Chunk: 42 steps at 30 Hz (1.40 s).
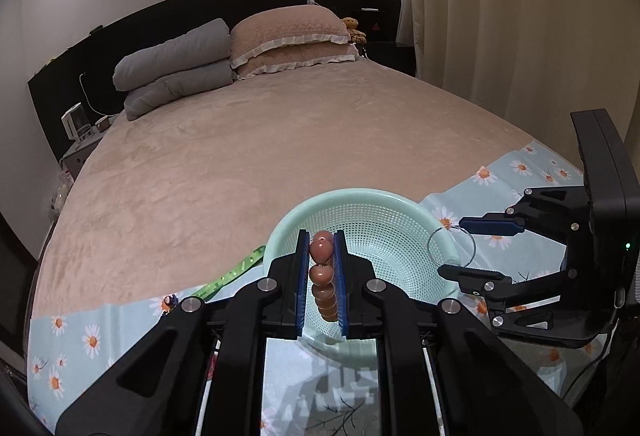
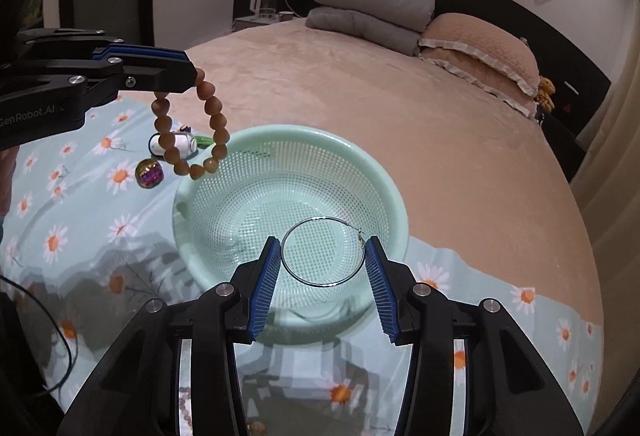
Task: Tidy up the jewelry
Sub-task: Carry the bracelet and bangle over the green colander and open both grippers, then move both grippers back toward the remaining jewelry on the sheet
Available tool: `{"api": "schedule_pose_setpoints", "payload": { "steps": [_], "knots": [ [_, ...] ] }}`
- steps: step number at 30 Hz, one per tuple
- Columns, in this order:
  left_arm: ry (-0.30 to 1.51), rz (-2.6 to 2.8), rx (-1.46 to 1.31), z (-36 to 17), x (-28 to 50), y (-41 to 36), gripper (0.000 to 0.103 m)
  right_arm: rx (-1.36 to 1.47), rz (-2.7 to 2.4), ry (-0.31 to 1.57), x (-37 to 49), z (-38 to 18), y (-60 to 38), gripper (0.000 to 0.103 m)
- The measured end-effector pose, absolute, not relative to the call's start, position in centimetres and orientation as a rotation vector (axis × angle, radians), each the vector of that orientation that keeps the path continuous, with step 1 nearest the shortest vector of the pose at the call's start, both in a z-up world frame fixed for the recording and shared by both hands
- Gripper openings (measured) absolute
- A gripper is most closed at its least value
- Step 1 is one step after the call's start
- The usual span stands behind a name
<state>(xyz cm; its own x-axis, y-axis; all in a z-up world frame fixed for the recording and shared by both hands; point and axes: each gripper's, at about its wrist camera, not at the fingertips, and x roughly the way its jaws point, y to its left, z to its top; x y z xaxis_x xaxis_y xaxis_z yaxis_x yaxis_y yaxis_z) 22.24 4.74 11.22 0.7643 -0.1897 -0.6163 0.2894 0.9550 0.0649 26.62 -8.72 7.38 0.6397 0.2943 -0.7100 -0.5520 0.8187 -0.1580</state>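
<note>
basket (image 2: 390, 192) interior apparently open; trinkets (image 2: 149, 173) crowd left.

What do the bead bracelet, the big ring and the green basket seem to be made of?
Bead bracelet: probably wood or seed, with a matte brown, slightly uneven surface; left gripper pinches it.
Hoop earring: thin metal wire, silvery and shiny, with a small clasp, between the right gripper fingers.
Basket: plastic, pale mint, smooth glossy rim, finely perforated wall.
</note>
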Motion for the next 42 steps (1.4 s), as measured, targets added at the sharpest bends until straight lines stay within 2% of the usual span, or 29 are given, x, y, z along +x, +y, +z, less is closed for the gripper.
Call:
{"api": "schedule_pose_setpoints", "payload": {
  "steps": [10, 17, 23, 24, 25, 26, 27, 31, 33, 37, 42],
  "knots": [
    [0.765, -0.302, 0.202, 5.2, 29.6, 3.9, 0.012, -0.405, 0.552, 0.778, 33.4, 3.0, -7.4, 0.041],
    [0.829, -0.327, 0.257, 2.1, 30.9, 3.0, 0.013, -0.452, 0.6, 0.794, 33.8, 1.0, -7.2, 0.041],
    [0.837, -0.316, 0.269, 1.7, 30.8, 2.7, 0.014, -0.467, 0.61, 0.799, 33.9, 0.6, -7.3, 0.043],
    [0.831, -0.315, 0.269, 1.8, 30.8, 2.8, 0.016, -0.475, 0.606, 0.794, 33.8, 0.6, -7.3, 0.048],
    [0.819, -0.307, 0.267, 2.0, 30.7, 3.0, 0.029, -0.48, 0.604, 0.79, 33.7, 0.7, -7.4, 0.051],
    [0.811, -0.294, 0.264, 2.2, 30.7, 3.2, 0.047, -0.487, 0.605, 0.785, 33.6, 0.8, -7.4, 0.057],
    [0.796, -0.278, 0.259, 2.5, 30.6, 3.4, 0.053, -0.498, 0.601, 0.774, 33.3, 1.0, -7.4, 0.066],
    [0.758, -0.233, 0.255, 4.1, 29.7, 4.5, 0.074, -0.555, 0.577, 0.732, 32.4, 2.0, -7.6, 0.078],
    [0.759, -0.221, 0.248, 4.9, 29.2, 5.0, 0.076, -0.579, 0.562, 0.72, 31.9, 2.6, -7.7, 0.08],
    [0.756, -0.193, 0.248, 6.6, 27.6, 5.8, 0.087, -0.597, 0.555, 0.727, 31.1, 3.9, -8.0, 0.084],
    [0.74, -0.16, 0.258, 8.7, 24.7, 6.3, 0.091, -0.595, 0.547, 0.72, 29.0, 6.1, -8.4, 0.085]
  ]
}}
